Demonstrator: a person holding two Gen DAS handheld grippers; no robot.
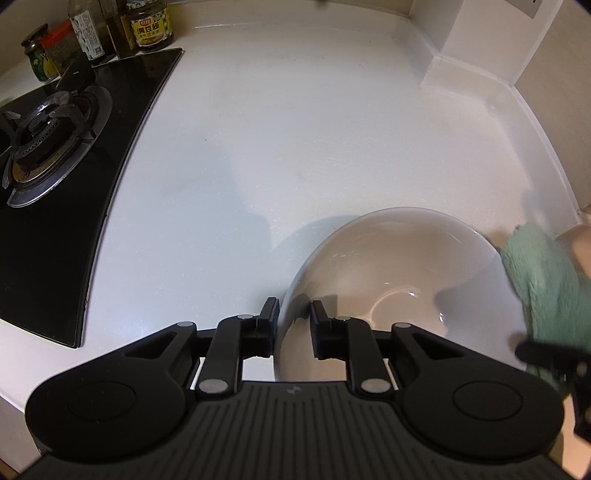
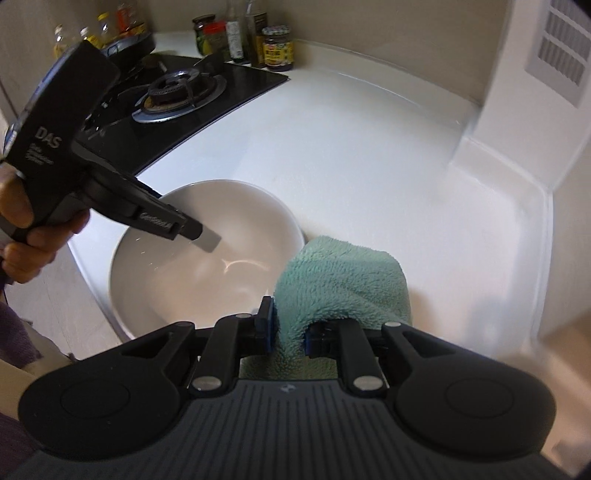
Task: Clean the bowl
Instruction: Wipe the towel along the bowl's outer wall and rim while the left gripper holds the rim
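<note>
A white bowl (image 1: pixel 391 273) sits on the white counter near its front edge; it also shows in the right wrist view (image 2: pixel 207 258). My left gripper (image 1: pixel 293 319) is shut on the bowl's near rim, one finger outside and one inside. In the right wrist view the left gripper (image 2: pixel 199 236) reaches over the bowl's left rim. My right gripper (image 2: pixel 288 325) is shut on a green fluffy cloth (image 2: pixel 343 280), held just right of the bowl, at its rim. The cloth (image 1: pixel 543 288) shows blurred at the right of the left wrist view.
A black gas hob (image 1: pixel 55 177) with a burner (image 2: pixel 177 96) lies left of the bowl. Jars and bottles (image 1: pixel 110 33) stand behind it at the wall (image 2: pixel 258 37). A white wall corner (image 1: pixel 461 55) rises at the back right; a vent (image 2: pixel 561 51) is on it.
</note>
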